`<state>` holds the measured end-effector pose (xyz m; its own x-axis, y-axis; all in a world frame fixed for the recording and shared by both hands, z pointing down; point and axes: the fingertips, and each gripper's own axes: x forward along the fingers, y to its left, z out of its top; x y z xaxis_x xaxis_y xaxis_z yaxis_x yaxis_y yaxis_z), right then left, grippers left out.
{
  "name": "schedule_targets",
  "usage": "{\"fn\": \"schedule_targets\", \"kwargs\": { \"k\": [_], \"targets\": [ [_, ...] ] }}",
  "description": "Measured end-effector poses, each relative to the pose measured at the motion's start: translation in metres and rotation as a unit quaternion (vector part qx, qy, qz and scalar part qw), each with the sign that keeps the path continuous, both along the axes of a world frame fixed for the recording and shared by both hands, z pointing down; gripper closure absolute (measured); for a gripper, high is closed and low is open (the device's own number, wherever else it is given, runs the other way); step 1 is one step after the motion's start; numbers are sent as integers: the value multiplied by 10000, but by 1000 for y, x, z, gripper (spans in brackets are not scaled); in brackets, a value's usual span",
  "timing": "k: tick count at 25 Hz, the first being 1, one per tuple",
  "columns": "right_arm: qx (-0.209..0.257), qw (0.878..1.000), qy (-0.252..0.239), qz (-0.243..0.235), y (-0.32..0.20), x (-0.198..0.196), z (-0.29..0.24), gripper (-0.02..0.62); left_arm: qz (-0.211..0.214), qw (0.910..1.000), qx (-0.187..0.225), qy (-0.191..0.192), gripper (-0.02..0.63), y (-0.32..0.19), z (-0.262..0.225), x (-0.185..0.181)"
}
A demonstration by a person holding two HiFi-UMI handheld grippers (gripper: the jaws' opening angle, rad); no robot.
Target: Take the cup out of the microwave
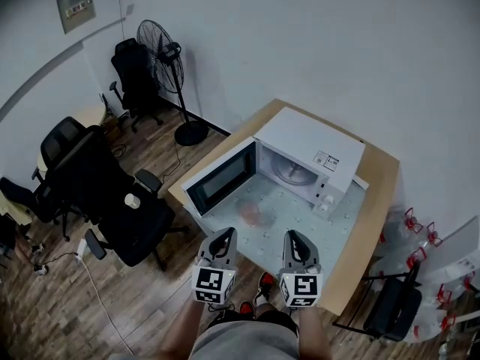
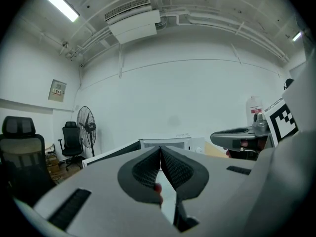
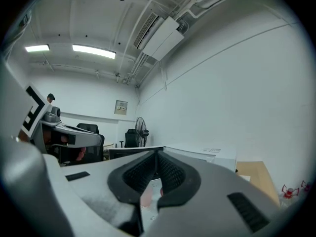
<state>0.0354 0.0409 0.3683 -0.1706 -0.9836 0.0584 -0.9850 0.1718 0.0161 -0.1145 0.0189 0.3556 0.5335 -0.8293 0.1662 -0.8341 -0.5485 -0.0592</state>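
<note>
Left gripper (image 1: 223,238) and right gripper (image 1: 293,238) are held side by side at the near edge of the table (image 1: 377,195), roughly level, pointing toward the white microwave (image 1: 316,150). Each pair of jaws is pressed together with nothing between them. The pinkish cup (image 1: 251,213) stands outside the oven on the grey mat (image 1: 304,227), beside the open door (image 1: 220,179). It appears upright, long axis vertical and mouth upward, clear of both grippers.
</note>
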Motion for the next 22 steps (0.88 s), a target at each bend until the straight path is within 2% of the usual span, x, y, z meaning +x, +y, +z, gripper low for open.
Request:
{"fn": "schedule_targets", "kwargs": {
  "k": [22],
  "targets": [
    [-24, 10000, -64, -34, 15, 2, 2, 577, 37, 10000, -5, -78, 583, 14, 3, 3]
  ]
}}
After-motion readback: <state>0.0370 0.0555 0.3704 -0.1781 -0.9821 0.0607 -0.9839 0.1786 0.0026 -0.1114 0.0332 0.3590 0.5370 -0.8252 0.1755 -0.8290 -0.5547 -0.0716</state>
